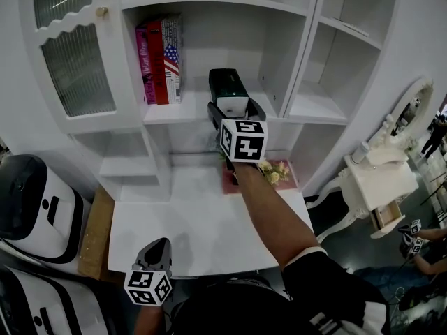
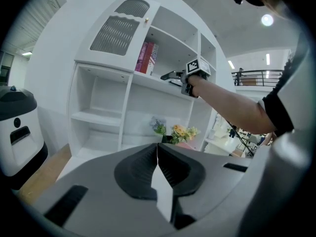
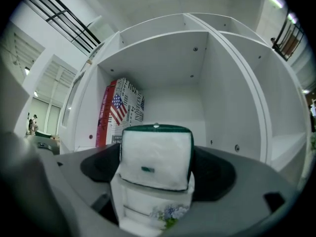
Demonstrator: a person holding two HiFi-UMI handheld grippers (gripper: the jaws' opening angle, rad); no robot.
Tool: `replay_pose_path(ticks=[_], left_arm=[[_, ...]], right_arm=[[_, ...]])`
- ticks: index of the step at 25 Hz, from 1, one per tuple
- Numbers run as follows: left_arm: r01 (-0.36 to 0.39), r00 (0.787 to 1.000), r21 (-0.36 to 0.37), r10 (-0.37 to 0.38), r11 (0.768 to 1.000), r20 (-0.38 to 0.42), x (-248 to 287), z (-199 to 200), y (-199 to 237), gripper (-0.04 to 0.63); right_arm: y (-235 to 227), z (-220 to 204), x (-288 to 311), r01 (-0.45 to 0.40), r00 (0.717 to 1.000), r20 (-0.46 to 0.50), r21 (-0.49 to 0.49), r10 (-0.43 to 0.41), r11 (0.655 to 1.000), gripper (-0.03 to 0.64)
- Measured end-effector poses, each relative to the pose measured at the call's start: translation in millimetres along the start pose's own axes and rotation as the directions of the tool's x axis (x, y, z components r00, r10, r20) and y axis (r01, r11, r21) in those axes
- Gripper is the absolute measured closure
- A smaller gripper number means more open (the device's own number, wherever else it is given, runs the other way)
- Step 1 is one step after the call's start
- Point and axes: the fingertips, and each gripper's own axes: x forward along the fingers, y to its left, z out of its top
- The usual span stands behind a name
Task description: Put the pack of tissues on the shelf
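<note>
Head view: right gripper [image 1: 236, 112] fingers clamp the tissue pack [image 1: 225, 82] at the shelf [image 1: 167, 112] near books [image 1: 160, 58]; left gripper [image 1: 158, 248] fingers pressed together.

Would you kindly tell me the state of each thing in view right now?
Pack of tissues: gripped, at the shelf.
Right gripper: jaws shut on the pack.
Left gripper: jaws together, empty.
Books: upright on that shelf.
Cabinet door: appears shut.
</note>
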Motion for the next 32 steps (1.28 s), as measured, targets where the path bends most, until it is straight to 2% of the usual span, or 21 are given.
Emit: replay_pose_path(ticks=[12,21,22,24,28,32], left_arm=[[0.047,0.999,0.036,-0.046,0.998,-0.025,-3,-2,-13,0.578],[0.116,0.993,0.037,-0.115,0.992,-0.038,-2,-8,-34,0.579],[0.125,0.992,0.033,-0.124,0.992,-0.037,-2,-9,-36,0.580],[0.142,0.990,0.024,-0.141,0.990,-0.030,-1,-9,-41,0.580],[0.170,0.985,0.018,-0.170,0.985,-0.006,-2,-3,-48,0.580],[0.182,0.983,0.046,-0.183,0.982,0.017,-6,8,-52,0.580]], right_arm=[[2,-8,-39,-0.059,0.998,-0.008,0.019,0.059,0.998,0.179],[31,-16,-100,-0.223,0.975,0.024,0.087,0.222,0.971,0.190],[36,-18,-109,-0.240,0.971,0.028,0.096,0.238,0.966,0.236],[46,-21,-130,-0.267,0.964,0.039,0.101,0.264,0.958,0.402],[62,-31,-164,-0.301,0.954,0.047,0.116,0.297,0.947,0.586],[75,-47,-191,-0.355,0.935,0.055,0.173,0.351,0.919,0.607]])
